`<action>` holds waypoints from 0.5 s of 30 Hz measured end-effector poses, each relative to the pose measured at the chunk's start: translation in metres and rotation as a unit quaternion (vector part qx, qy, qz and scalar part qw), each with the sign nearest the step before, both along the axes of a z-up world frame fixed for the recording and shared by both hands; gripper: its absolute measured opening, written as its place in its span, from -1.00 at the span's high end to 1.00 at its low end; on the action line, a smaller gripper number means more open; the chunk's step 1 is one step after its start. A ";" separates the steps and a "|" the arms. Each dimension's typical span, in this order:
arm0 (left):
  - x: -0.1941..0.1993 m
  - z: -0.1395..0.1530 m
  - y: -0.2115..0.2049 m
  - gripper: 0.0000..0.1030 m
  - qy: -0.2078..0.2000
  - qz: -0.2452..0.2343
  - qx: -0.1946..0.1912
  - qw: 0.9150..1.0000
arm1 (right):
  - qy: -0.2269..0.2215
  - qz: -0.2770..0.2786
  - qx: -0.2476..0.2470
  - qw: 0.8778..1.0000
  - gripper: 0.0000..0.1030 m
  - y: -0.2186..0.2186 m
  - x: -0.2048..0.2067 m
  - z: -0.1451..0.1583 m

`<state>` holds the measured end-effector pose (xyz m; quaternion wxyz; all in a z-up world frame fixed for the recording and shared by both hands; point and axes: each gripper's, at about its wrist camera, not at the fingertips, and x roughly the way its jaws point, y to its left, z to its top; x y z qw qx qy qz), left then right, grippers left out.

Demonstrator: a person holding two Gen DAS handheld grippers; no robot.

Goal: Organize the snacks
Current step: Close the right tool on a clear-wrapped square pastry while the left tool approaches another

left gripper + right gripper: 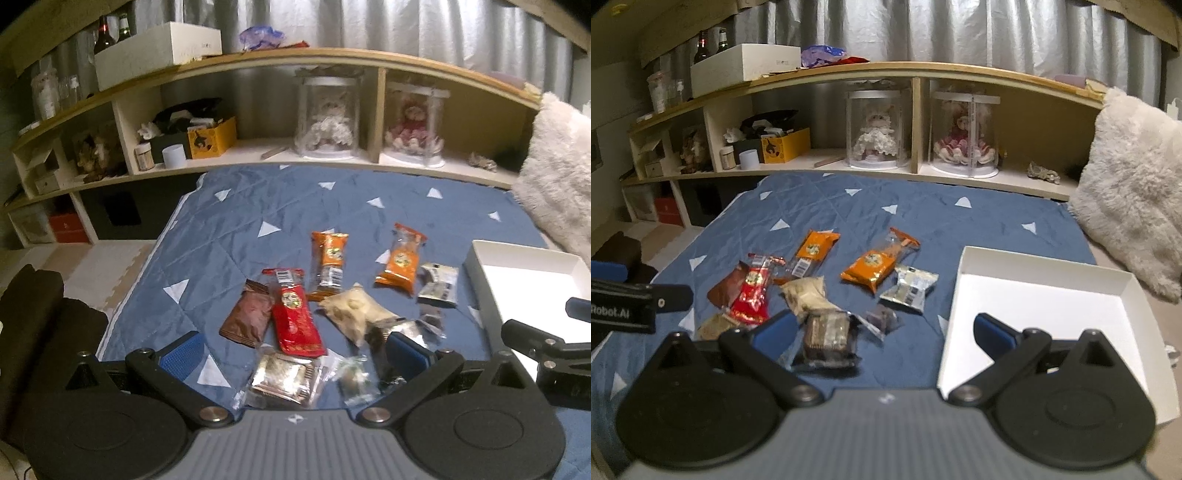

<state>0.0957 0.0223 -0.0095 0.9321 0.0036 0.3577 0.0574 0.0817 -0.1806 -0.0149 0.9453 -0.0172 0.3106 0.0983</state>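
Several wrapped snacks lie scattered on a blue bedspread (pixel 258 206): a red pack (pixel 295 317), a brown pack (pixel 247 317), two orange packs (pixel 328 258) (pixel 400 264), a beige pack (pixel 351 310) and a silver pack (pixel 439 284). An empty white box (pixel 1045 302) sits to their right. My left gripper (pixel 295 350) is open above the near snacks, holding nothing. My right gripper (pixel 882 332) is open, holding nothing; a dark clear-wrapped snack (pixel 827 343) lies between its fingers and its right finger (pixel 993 336) is over the box.
A wooden shelf unit (pixel 916 122) runs behind the bed with two doll cases, a yellow box and jars. A fluffy white pillow (pixel 1126 192) lies at the far right. A dark cloth (pixel 33 321) is at the left, off the bed.
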 end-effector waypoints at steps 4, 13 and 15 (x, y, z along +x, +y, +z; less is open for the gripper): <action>0.018 -0.007 0.005 -1.00 0.020 0.002 0.004 1.000 | 0.011 -0.002 0.013 1.000 -0.99 0.010 0.022 -0.007; 0.052 -0.029 0.024 -1.00 0.074 0.006 0.002 0.997 | 0.036 0.002 0.027 0.999 -0.99 0.027 0.063 -0.034; 0.059 -0.035 0.029 -1.00 0.080 0.014 0.008 0.997 | 0.047 -0.001 0.027 0.999 -0.99 0.030 0.071 -0.043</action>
